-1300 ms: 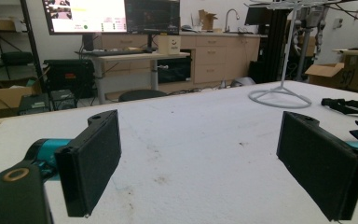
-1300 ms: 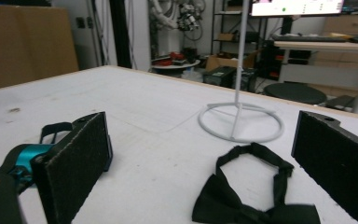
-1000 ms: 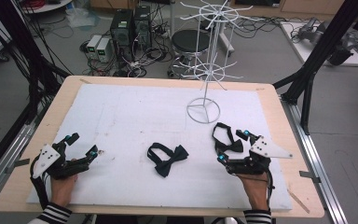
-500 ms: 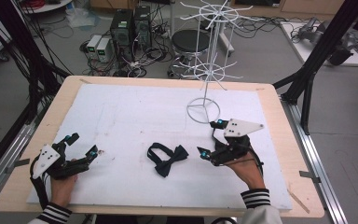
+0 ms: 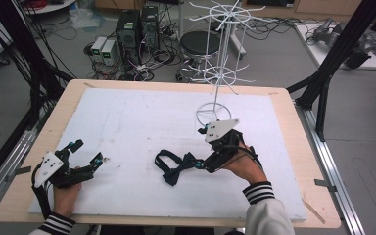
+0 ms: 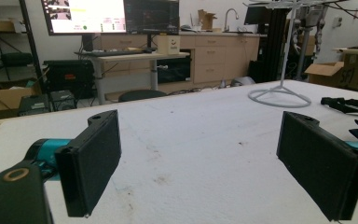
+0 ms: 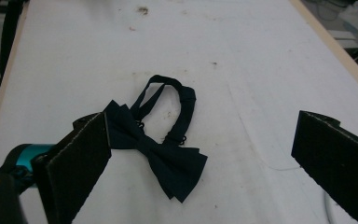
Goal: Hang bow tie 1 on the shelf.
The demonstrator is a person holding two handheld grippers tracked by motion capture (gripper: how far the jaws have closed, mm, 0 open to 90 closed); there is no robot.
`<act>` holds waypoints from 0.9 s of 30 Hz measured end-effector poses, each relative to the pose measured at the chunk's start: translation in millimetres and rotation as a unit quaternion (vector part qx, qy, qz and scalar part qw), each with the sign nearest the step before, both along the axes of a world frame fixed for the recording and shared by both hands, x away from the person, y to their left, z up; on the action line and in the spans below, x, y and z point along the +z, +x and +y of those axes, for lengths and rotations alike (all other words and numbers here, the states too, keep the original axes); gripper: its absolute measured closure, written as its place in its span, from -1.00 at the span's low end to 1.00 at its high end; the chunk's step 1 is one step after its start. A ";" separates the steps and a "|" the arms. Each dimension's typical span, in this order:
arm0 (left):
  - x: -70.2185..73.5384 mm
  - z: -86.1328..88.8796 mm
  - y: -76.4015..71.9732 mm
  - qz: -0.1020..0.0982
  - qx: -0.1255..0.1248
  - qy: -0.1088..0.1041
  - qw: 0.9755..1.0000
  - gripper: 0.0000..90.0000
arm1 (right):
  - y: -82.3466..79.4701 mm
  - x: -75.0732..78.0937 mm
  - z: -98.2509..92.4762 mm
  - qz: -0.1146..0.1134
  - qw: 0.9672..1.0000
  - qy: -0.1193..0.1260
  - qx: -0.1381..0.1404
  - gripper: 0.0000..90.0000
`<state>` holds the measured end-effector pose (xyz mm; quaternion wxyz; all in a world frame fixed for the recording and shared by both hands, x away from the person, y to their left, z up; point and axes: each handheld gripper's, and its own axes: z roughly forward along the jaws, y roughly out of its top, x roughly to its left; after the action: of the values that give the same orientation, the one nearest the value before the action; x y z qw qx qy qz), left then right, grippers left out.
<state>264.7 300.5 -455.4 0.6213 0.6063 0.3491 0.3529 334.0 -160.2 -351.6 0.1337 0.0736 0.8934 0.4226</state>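
High view: black bow tie (image 5: pixel 176 165) is lying near the surface's (image 5: pixel 127 117) front edge, about mid-width. Right gripper (image 5: pixel 201 164) is reaching in at the tie's right end, hand (image 5: pixel 245 166) angling leftward. Left gripper (image 5: pixel 85 155) is resting near the front left corner. White wire rack (image 5: pixel 215 73) is standing toward the back edge.

Left gripper view: jaws are standing spread over bare surface; rack base (image 6: pixel 279 97) ahead.

Right gripper view: jaws are gaping wide, the tie (image 7: pixel 161 144) lying between them, its strap looping away. No readable writing.

We worked in a lab: computer towers (image 5: pixel 136 29) and cables lay on the floor; monitors (image 6: pixel 116 15) glowed above desks.
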 end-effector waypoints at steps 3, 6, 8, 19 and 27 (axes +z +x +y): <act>0.0 -0.1 -0.2 0.001 -0.001 0.000 1.000 -0.68 | 4.1 -0.9 11.9 -0.001 0.999 -0.029 0.019 -0.92; 0.0 0.0 -0.3 -0.001 -0.001 0.001 1.000 -0.69 | 5.6 -2.2 21.5 0.002 0.998 -0.044 0.036 -0.92; 0.0 0.0 -0.3 -0.001 -0.001 0.001 1.000 -0.68 | 7.1 -5.2 28.6 0.010 0.997 -0.059 0.052 -0.92; 0.1 -0.1 -0.3 0.000 -0.001 0.002 1.000 -0.68 | 15.4 -17.6 59.5 0.026 0.985 -0.134 0.103 -0.92; 0.0 0.0 -0.3 -0.001 -0.001 0.001 1.000 -0.68 | 18.7 -26.8 68.3 0.032 0.980 -0.160 0.114 -0.90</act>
<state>264.4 300.4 -455.3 0.6210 0.6073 0.3477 0.3531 352.7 -91.9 -378.4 0.0657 -0.0377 0.9559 0.2836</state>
